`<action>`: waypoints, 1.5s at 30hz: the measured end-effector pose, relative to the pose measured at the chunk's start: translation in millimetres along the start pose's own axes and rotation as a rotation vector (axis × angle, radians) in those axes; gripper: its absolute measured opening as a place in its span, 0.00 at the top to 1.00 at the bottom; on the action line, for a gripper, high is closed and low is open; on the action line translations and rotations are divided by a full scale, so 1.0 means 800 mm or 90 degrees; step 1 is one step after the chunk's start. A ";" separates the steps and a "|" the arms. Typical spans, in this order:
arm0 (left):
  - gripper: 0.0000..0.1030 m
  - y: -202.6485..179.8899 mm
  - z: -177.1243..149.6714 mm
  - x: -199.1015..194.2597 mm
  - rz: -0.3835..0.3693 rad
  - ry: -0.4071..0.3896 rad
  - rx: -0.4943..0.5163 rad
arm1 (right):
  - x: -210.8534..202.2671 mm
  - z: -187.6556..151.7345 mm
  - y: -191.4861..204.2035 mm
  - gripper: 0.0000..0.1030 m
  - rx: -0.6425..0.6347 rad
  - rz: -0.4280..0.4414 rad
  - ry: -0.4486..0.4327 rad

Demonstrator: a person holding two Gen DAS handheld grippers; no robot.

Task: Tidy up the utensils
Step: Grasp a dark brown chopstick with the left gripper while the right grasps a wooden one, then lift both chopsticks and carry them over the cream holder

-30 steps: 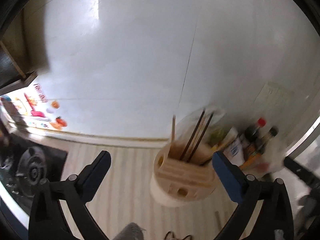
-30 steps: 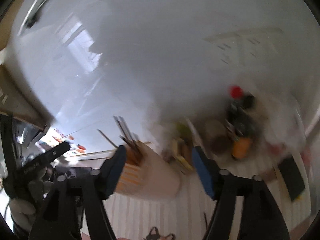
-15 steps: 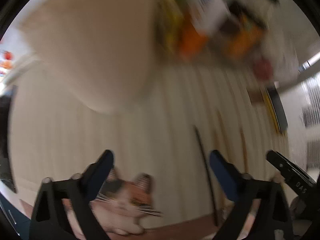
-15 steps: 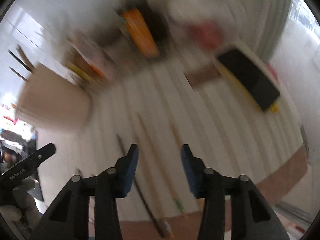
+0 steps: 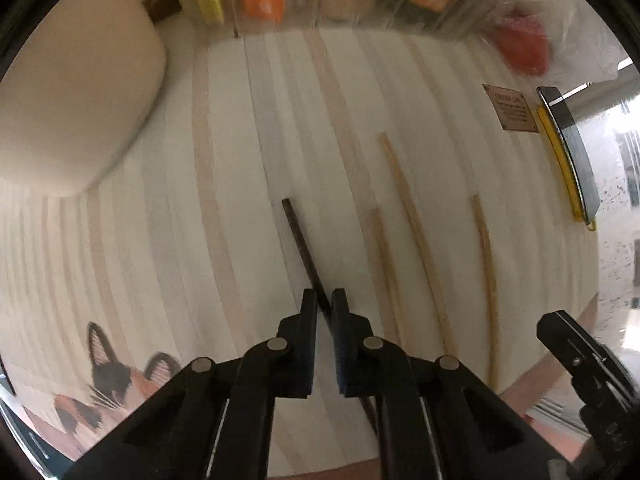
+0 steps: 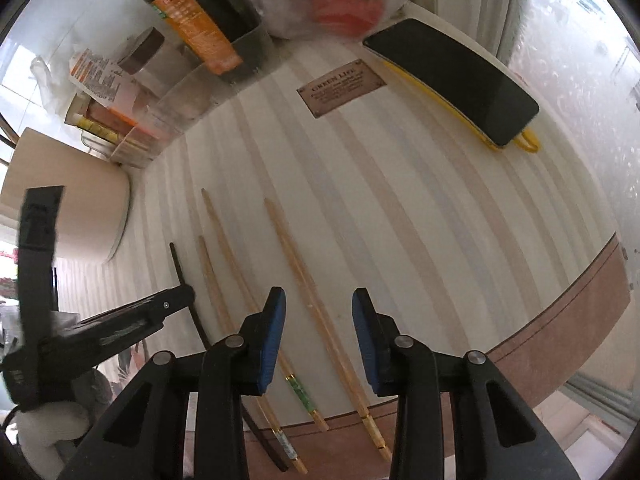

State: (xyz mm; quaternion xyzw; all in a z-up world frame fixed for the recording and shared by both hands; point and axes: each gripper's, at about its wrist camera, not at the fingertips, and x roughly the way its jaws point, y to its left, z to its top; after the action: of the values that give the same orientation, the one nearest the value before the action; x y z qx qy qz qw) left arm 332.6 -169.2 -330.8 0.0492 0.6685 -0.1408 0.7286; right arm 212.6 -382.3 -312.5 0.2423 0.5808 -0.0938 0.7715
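striped mat (image 6: 400, 200), "green life" plaque (image 6: 341, 87)

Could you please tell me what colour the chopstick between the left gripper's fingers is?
Dark brown, nearly black chopstick; it shows best in the left wrist view.

Both wrist views down; shared mat (image 5: 248, 128)

Striped mat (image 6: 400, 216): chopsticks laid at 7 o'clock: one dark chopstick (image 5: 298, 236), three bamboo chopsticks (image 6: 298, 264); phone (image 6: 452, 76) at 1.
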 end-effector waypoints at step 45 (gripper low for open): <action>0.92 0.169 -0.055 -0.031 0.062 0.024 -0.114 | 0.080 0.045 0.146 0.92 -0.236 -0.133 0.222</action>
State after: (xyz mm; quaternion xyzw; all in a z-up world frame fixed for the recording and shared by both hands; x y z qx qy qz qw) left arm 325.5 -25.0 -326.5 0.0193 0.6889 -0.0439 0.7232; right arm 312.8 -289.7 -334.4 0.0482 0.7340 -0.0220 0.6770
